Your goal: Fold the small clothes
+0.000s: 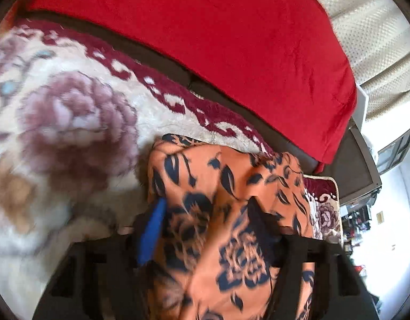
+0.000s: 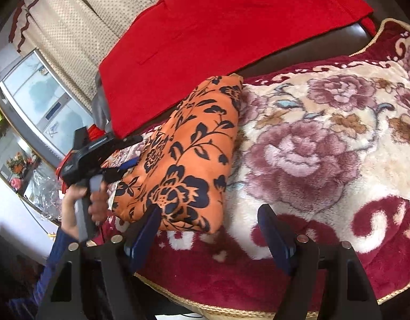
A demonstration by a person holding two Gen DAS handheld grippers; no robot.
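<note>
An orange garment with a dark blue flower print (image 2: 189, 157) lies folded on the flowered blanket (image 2: 325, 144). In the left wrist view the same garment (image 1: 231, 213) fills the space between the fingers of my left gripper (image 1: 210, 229) and drapes over them; one blue pad (image 1: 151, 229) shows. In the right wrist view the left gripper (image 2: 125, 165) is at the garment's left edge, its fingers closed into the cloth. My right gripper (image 2: 210, 229) is open and empty at the garment's near edge, just above the blanket.
A red cloth (image 2: 218, 34) lies over the dark sofa back behind the blanket. Beige curtains (image 2: 79, 18) and a window are at the far left. A cluttered shelf (image 1: 357, 218) is off the blanket's right end in the left wrist view.
</note>
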